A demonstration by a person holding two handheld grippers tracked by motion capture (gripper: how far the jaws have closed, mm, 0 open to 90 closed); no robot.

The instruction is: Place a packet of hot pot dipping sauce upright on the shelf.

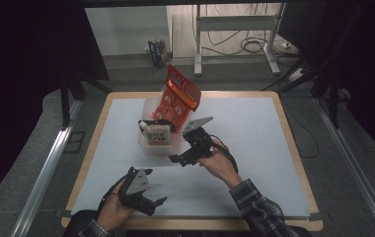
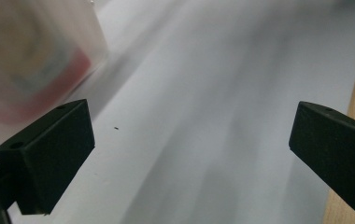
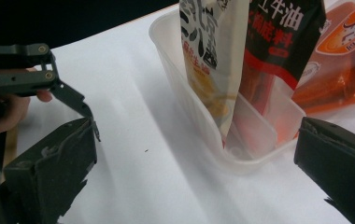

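Both grippers, left (image 1: pixel 146 200) and right (image 1: pixel 183 157), hold wide-open empty jaws near the bench's tub (image 1: pixel 148 147), packets (image 1: pixel 157 134) apparently already stowed inside.

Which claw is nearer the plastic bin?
Right. The right claw sits open just beside the bin, nearly touching; the left claw is open, farther back near the table's front edge.
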